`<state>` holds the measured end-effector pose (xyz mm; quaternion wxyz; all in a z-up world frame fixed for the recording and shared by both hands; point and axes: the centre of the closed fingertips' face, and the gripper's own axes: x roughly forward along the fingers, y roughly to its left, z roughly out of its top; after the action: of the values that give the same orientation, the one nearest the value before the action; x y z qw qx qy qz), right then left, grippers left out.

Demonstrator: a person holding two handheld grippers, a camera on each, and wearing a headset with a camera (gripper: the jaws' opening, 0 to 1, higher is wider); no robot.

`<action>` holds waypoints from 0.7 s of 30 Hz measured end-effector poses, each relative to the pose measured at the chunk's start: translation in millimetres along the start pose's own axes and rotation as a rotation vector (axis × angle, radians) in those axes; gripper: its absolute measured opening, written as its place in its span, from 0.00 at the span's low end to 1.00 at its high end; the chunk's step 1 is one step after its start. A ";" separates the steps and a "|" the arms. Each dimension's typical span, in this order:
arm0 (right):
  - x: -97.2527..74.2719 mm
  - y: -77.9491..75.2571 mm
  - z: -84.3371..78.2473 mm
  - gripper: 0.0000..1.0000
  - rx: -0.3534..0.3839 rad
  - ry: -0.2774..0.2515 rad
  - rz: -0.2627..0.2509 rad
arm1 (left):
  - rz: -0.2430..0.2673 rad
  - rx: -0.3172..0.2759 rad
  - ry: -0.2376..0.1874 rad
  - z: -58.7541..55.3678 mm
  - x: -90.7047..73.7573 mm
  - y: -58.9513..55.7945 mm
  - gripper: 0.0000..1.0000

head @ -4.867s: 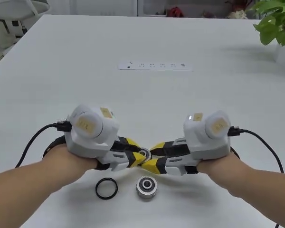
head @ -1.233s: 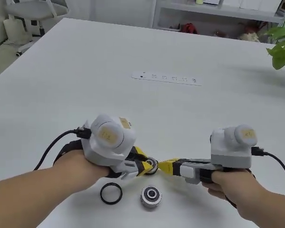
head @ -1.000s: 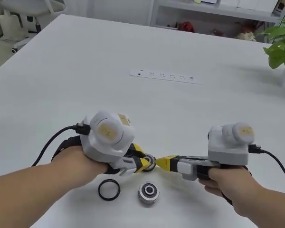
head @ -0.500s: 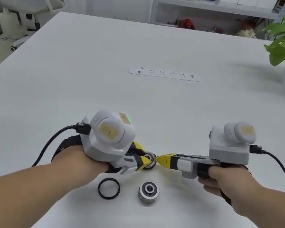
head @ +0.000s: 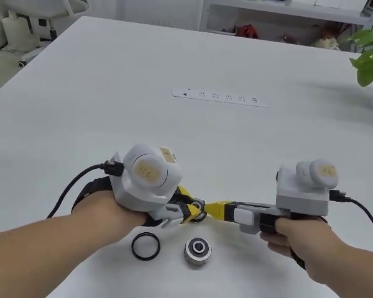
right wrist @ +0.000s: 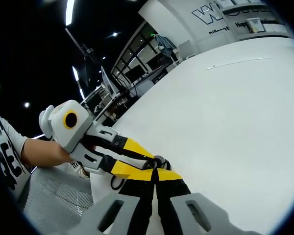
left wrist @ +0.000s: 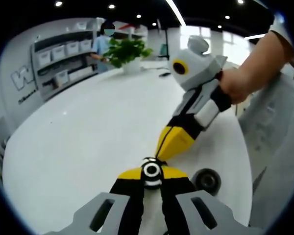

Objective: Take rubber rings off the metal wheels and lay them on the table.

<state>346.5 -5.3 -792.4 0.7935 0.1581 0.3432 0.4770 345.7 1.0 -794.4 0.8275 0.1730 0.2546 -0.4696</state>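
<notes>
Near the front of the table (head: 81, 74), the left gripper (head: 191, 212) is clamping a metal wheel (head: 199, 207) between its jaws. The right gripper (head: 212, 210) is pointing at it from the opposite side, jaws pressed together, tips touching the wheel's rim. Can't tell if they're pinching any rubber. One loose rubber ring (head: 145, 246) is lying flat on the table, just beside a second wheel (head: 198, 250), both nearer the person than the grippers. A power strip (head: 219, 97) is sitting well beyond.
</notes>
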 end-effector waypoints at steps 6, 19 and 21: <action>0.3 1.9 0.7 0.00 -0.008 0.003 0.006 | -0.005 0.002 0.004 0.1 -0.3 -0.3 0.12; 4.0 19.9 6.4 0.00 -0.048 -0.003 0.063 | -0.003 0.001 0.006 -0.2 0.3 0.6 0.12; 0.5 15.1 7.1 0.00 -0.043 -0.009 0.052 | -0.001 0.001 0.006 -0.1 0.3 0.5 0.12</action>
<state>341.8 3.2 -778.7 0.7857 0.1522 0.3249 0.5039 346.2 1.1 -794.6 0.8265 0.1749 0.2571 -0.4693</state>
